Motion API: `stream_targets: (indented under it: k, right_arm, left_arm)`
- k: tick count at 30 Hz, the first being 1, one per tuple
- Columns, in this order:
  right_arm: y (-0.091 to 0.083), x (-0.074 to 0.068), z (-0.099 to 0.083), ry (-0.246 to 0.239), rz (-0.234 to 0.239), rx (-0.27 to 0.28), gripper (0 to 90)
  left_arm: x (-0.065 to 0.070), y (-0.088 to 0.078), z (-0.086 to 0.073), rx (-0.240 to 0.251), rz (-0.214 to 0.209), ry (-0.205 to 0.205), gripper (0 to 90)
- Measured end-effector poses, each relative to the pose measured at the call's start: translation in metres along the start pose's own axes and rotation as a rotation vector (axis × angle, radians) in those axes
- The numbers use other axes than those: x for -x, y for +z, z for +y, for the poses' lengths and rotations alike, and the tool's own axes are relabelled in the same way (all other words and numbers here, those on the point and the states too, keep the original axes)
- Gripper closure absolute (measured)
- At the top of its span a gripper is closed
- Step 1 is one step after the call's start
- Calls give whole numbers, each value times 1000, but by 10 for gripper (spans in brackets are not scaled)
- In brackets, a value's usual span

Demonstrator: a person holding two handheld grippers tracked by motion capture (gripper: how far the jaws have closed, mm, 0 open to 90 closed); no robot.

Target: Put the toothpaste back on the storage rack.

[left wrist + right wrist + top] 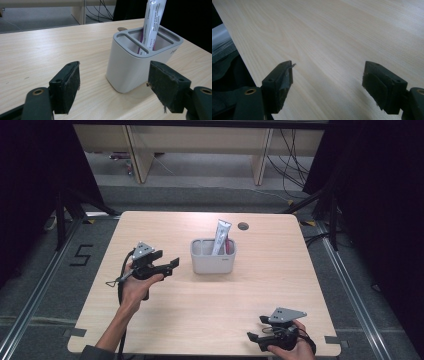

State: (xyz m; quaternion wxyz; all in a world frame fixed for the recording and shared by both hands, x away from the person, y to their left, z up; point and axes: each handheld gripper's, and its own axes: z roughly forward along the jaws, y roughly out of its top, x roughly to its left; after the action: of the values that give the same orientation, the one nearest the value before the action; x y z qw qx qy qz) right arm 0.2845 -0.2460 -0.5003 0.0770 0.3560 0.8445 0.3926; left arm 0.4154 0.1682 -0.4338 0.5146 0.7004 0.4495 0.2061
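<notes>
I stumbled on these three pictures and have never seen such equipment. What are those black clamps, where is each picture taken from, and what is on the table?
A person holds a two-jaw hand-held gripper in each hand. The high view looks down on the wooden table: the left hand-held gripper and the right hand-held gripper are both open and empty. The other two pictures come from cameras riding on each gripper. The left one faces a grey holder with a white tube and something pink inside; the right one faces bare table.
</notes>
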Motion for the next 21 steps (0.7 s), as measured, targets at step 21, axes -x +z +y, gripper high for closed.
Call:
stream_targets:
  k: [21]
  right_arm:
    - [6,-1,5,-11,15,-7,251]
  left_arm:
    - [12,-24,-25,-34,-24,54,226]
